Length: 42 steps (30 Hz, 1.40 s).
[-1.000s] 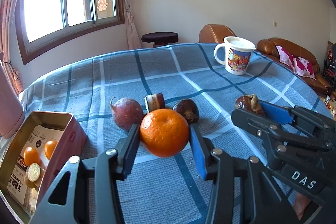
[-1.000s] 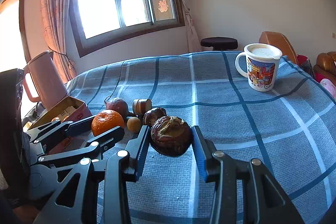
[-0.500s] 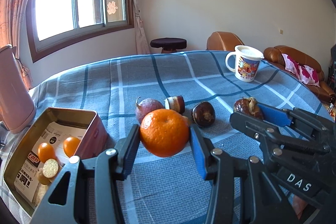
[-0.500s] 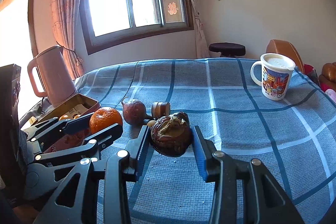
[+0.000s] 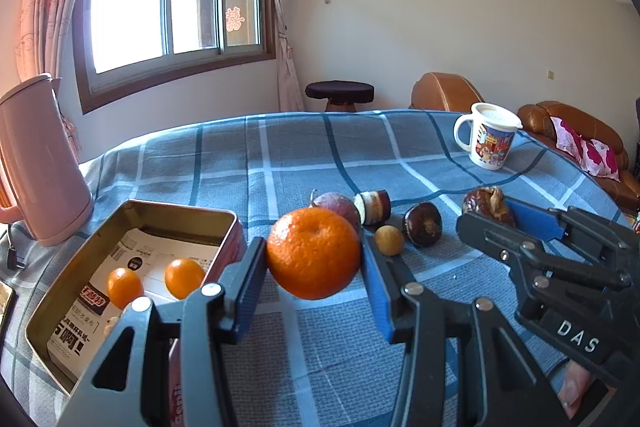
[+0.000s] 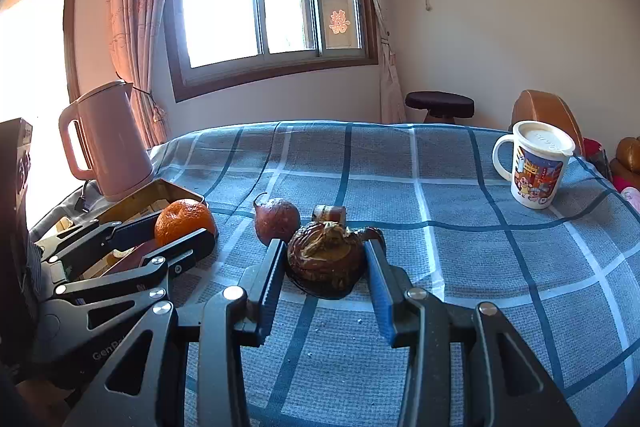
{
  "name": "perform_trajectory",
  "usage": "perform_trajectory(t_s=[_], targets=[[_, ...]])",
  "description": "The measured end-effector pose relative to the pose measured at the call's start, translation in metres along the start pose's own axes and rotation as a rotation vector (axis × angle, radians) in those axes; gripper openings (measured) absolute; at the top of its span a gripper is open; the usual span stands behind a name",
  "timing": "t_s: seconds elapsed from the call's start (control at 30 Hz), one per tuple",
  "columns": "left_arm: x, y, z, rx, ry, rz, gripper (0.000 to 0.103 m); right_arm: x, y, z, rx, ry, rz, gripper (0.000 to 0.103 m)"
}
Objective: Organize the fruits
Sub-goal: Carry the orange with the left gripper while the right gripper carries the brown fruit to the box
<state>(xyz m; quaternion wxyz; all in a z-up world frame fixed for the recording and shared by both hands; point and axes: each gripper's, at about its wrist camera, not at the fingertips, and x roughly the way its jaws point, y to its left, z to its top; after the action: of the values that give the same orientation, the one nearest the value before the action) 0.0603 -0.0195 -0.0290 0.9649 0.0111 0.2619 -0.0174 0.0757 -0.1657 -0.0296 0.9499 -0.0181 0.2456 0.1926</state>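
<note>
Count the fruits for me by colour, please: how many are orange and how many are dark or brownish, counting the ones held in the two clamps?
Orange: 3, the big orange in the left gripper and two small ones in the tin.
Dark or brownish: 5, the wrinkled fruit in the right gripper, plus four on the cloth.
Total: 8
</note>
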Motion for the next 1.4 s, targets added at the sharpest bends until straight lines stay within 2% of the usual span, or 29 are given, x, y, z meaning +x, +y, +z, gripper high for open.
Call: perform_trajectory(t_s=[0.87,1.4], targets=[[-0.030,0.043,0.011,-0.034,-0.089,0.106,0.049,-0.004,0.039,0.028,-0.092,-0.049,0.047,0.042],[-0.032,0.088,0.009,-0.090,-0.082,0.180,0.049,0.010,0.080,0.046,-0.171,-0.056,0.114,0.042]])
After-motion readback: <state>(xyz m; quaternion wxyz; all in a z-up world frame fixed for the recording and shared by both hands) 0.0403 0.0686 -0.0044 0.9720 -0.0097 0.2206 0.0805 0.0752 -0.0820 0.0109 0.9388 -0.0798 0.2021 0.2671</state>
